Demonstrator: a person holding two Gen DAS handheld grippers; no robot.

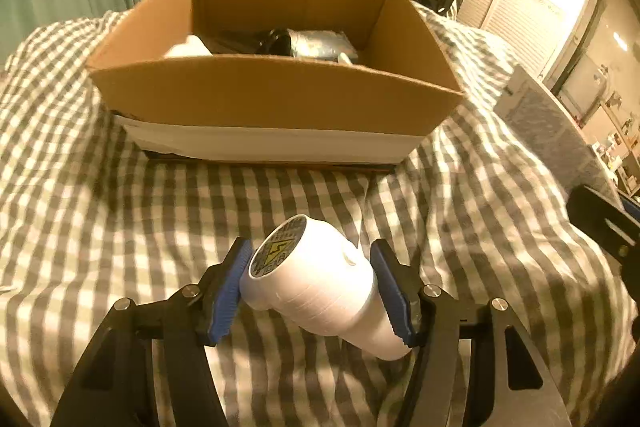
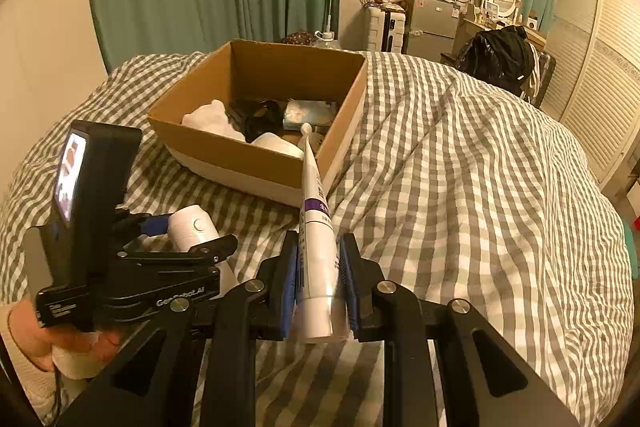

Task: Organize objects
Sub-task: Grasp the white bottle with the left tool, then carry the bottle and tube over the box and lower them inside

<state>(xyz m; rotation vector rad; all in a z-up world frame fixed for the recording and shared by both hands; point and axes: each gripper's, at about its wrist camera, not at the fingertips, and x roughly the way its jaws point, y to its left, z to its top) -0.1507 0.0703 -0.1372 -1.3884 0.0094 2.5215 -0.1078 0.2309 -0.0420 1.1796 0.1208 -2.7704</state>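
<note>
My left gripper (image 1: 310,283) is shut on a white cylindrical device (image 1: 320,287) with a patterned round end, held above the checked bedspread in front of an open cardboard box (image 1: 276,95). It also shows in the right wrist view (image 2: 192,227). My right gripper (image 2: 318,275) is shut on a white tube with a purple band (image 2: 316,223), pointing toward the box (image 2: 240,151). The box holds a white item (image 2: 212,121), a black item (image 2: 260,115) and a pale packet (image 2: 308,113).
The box sits on a bed with a grey and white checked cover (image 2: 460,167). A black bag (image 2: 500,59) lies at the far right edge. Green curtains, a monitor and a cluttered desk stand behind. A grey panel (image 1: 548,123) lies at the bed's right side.
</note>
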